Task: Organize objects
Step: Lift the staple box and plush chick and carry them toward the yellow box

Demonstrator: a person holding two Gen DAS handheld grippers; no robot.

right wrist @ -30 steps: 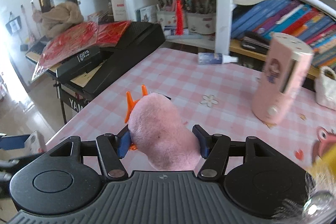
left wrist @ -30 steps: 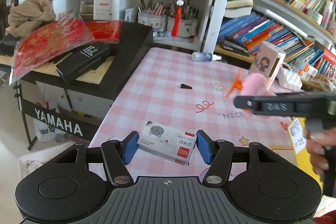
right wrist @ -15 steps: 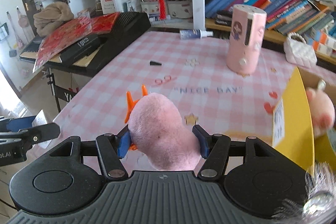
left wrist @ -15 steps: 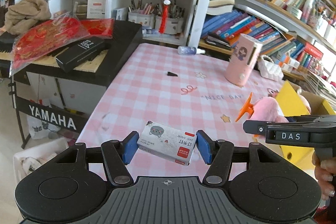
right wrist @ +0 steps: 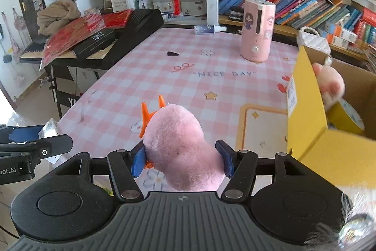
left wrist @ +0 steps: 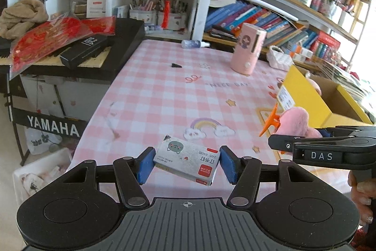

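Both views have pulled back along the pink checked surface (right wrist: 145,77), bringing the yellow cardboard box (right wrist: 305,109) close. The right gripper (right wrist: 181,158) clamps the pink plush hair clip (right wrist: 181,152), the left gripper (left wrist: 185,162) clamps the staple box (left wrist: 188,162), likely headed for the box.

Bright daylight, glare blown out at both side edges, strong fisheye bending, slight blur lower right.

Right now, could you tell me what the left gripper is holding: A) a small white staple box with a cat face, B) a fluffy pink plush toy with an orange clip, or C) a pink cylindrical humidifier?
A: the left gripper's blue pads clamp the small white staple box above the table.
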